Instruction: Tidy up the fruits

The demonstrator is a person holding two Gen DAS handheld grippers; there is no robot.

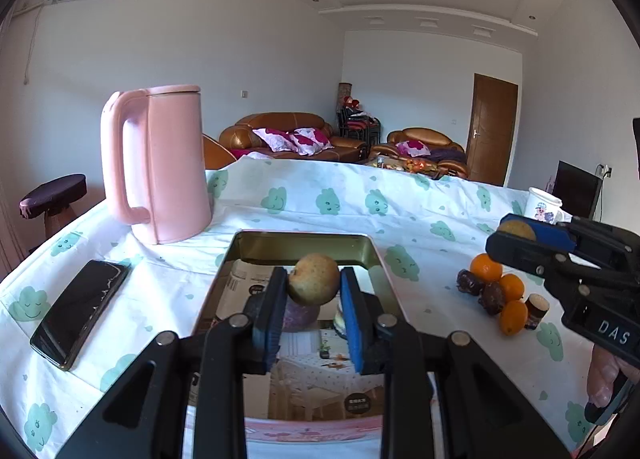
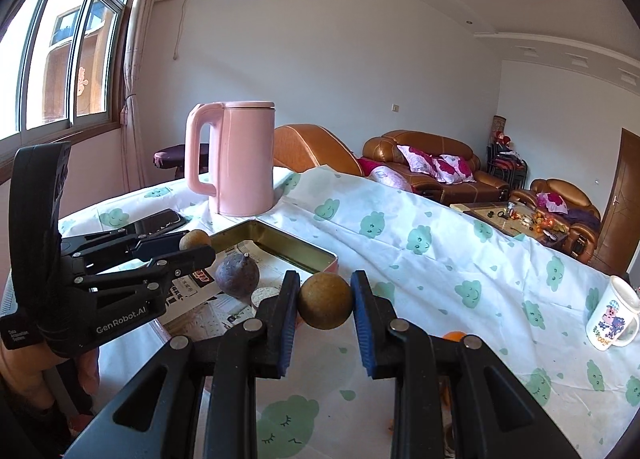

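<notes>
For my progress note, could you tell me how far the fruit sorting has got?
Done: a purple round fruit lies in the gold metal tin. In hand: each tool, left and right, grips a brown round fruit. Left: oranges and dark dates sit on the cloud-print cloth.

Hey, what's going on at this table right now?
A person is sorting fruit with a handheld gripper in each hand. The left gripper is shut on a small brownish fruit above the open metal tin, which already holds a purple fruit. The right gripper is shut on a round brown fruit just to the right of the tin. A pile of oranges and dark fruits waits on the tablecloth, with a pink kettle, a phone and a mug nearby.
</notes>
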